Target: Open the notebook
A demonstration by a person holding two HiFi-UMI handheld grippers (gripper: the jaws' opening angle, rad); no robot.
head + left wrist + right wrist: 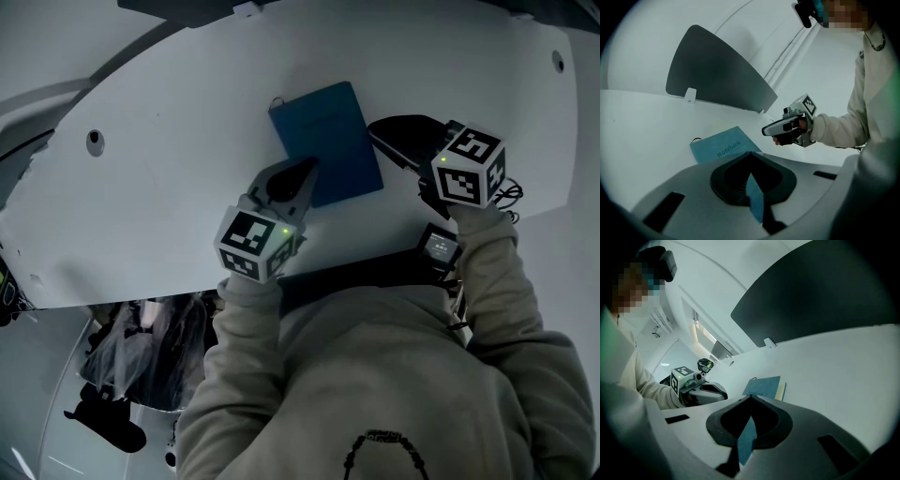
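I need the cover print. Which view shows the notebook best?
Left gripper view: the notebook lies close, cover word readable. Head view shows its cover from above, print unreadable; right gripper view shows it small.

In the head view the left gripper (310,166) covers the lower left corner of the notebook (330,136); the left end of the table (141,192) is cropped.

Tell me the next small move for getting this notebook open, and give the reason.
Probably slide the right gripper, jaws shut, to the cream page edge of the notebook and nose its tips under the cover. The notebook lies closed and flat on the table. That edge faces the right gripper, which is apart from it. The left gripper, also shut, is at the near left corner.
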